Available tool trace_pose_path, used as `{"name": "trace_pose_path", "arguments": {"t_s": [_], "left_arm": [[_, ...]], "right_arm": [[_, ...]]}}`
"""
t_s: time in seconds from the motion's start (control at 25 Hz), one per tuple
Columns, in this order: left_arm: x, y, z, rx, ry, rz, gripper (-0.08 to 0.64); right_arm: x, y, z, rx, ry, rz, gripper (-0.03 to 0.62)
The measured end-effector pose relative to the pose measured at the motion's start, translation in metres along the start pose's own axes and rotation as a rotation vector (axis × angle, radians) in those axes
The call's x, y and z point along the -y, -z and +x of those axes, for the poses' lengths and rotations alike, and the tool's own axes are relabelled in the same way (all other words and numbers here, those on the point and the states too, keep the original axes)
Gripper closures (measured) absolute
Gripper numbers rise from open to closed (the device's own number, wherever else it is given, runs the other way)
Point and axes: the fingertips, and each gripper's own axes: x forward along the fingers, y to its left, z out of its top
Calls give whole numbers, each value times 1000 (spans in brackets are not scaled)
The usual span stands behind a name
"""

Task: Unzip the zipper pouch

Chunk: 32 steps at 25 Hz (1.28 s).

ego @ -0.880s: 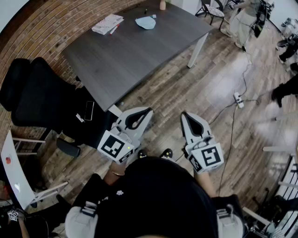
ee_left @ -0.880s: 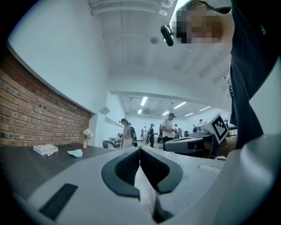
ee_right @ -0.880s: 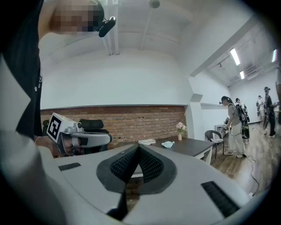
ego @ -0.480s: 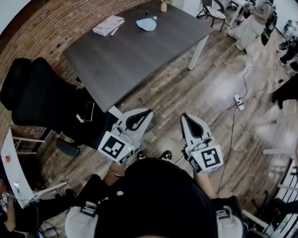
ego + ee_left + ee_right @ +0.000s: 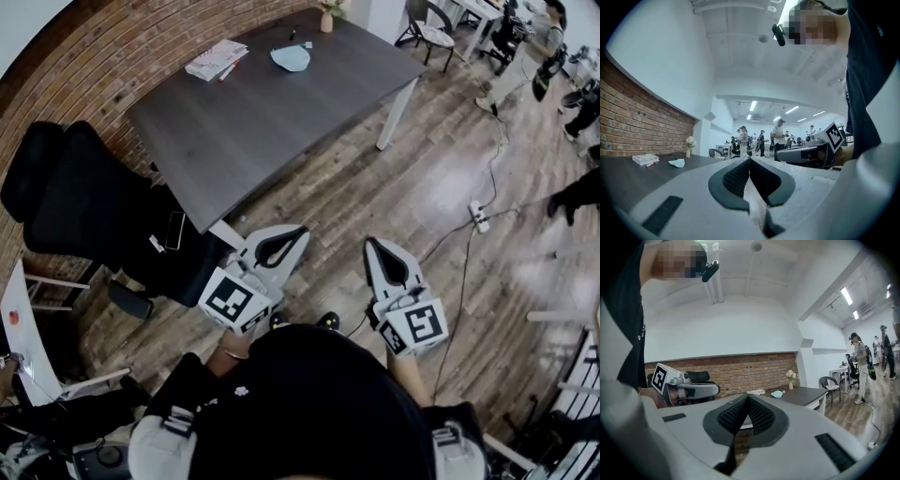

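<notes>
The light-blue zipper pouch (image 5: 292,58) lies on the far part of a dark grey table (image 5: 253,122), near its back edge. It shows small in the left gripper view (image 5: 676,162) and in the right gripper view (image 5: 777,393). My left gripper (image 5: 302,232) and right gripper (image 5: 370,242) hang side by side over the wooden floor, well short of the table and far from the pouch. Both are shut with nothing between the jaws, as seen close up on the left gripper (image 5: 749,159) and the right gripper (image 5: 748,397).
A book (image 5: 217,59) and a small flower vase (image 5: 326,21) share the table's far end. A black office chair (image 5: 84,206) with a phone (image 5: 173,230) stands left of the table corner. A power strip (image 5: 479,216) and cable lie on the floor at right; people stand beyond.
Both grippers keep their pose and stay shut. The whole head view has shifted slightly, and the people at the upper right have walked on.
</notes>
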Motion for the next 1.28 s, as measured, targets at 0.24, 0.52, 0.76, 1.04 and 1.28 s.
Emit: {"name": "trace_pose_path", "arguments": {"t_s": [0.24,0.52,0.76,1.04,1.28], "left_arm": [[18,-3,28,16,-1,22,555],[36,7,46,-13,-4,17,555],[38,7,55,-7,-1,31,555],[21,9,79,-5,18,16,555],[-6,5,116,33,47,11,555]], "right_arm": [[30,1,-19,7,3,16,592],[52,13,-39,4,12,45,592],[61,18,-43,6,22,61,592],[84,13,-33,8,63,50,591],[118,8,-14,7,110,38,591]]}}
